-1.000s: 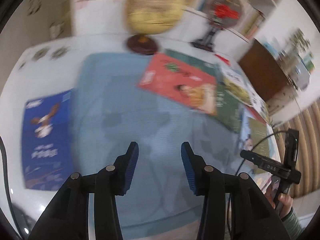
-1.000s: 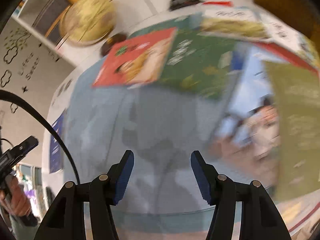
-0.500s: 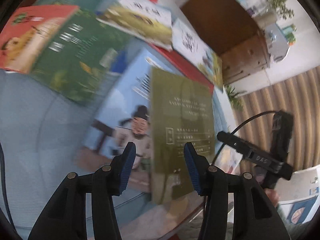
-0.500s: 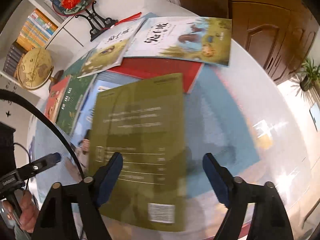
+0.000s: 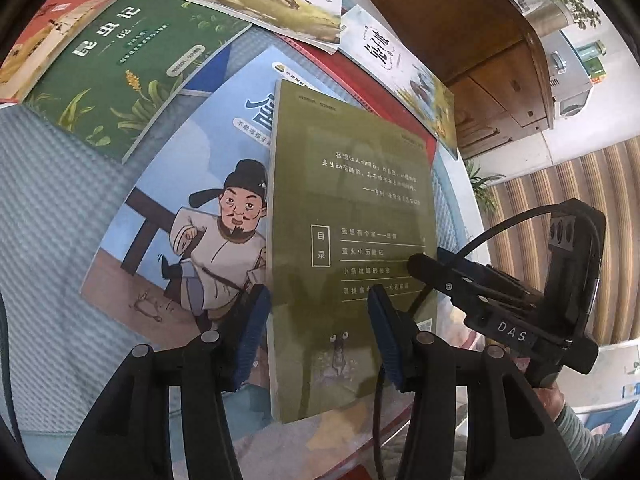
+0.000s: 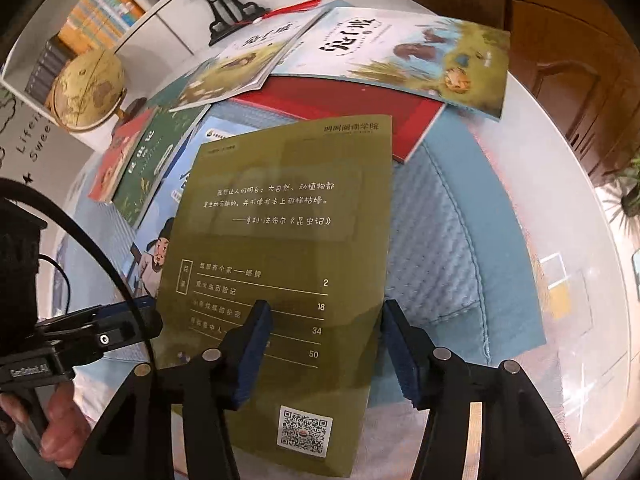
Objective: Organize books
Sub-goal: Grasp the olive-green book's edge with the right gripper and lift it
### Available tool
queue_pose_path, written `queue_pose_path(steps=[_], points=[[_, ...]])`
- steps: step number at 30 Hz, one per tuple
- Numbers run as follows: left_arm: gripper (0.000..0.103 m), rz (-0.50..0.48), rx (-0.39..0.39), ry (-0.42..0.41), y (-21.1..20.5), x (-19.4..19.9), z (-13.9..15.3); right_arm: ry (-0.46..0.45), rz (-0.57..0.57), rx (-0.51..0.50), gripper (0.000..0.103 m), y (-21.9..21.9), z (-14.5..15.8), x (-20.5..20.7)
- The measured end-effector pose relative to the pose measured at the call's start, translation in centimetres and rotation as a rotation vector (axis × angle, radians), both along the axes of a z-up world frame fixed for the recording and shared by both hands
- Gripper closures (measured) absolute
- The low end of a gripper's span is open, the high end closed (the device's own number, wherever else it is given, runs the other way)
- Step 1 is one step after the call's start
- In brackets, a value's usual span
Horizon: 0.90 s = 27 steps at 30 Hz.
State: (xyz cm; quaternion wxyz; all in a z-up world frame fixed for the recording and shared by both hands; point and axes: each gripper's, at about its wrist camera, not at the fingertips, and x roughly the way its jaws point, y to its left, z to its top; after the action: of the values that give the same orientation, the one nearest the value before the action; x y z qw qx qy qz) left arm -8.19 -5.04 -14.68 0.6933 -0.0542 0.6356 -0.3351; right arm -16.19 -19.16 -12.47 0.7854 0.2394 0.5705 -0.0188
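Left wrist view: the left gripper [image 5: 316,320] hovers with fingers spread over the olive-green book [image 5: 348,248], which lies face down atop the blue picture book [image 5: 180,216] at frame centre, seemingly the next to gather. Right wrist view shows the right gripper [image 6: 326,344], its fingers closing without yet pinching, astride the book's lower right edge. Seven books are counted overlapping on the blue mat [image 6: 440,248] over the bench [image 6: 560,184], apparently awaiting stacking.
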Motion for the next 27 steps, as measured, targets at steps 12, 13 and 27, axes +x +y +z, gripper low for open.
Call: queue_pose_path(steps=[12, 13, 27], points=[[0.055, 0.027, 0.042, -0.066, 0.2, -0.8, 0.0, -0.028, 0.083, 0.011, 0.048, 0.5, 0.1, -0.4], [0.055, 0.031, 0.044, -0.067, 0.2, -0.7, 0.1, -0.029, 0.084, 0.027, 0.048, 0.3, 0.1, -0.3], [0.055, 0.095, -0.025, -0.006, 2.7, 0.4, -0.2, -0.240, 0.035, 0.718, 0.047, -2.5, 1.1, -0.5]])
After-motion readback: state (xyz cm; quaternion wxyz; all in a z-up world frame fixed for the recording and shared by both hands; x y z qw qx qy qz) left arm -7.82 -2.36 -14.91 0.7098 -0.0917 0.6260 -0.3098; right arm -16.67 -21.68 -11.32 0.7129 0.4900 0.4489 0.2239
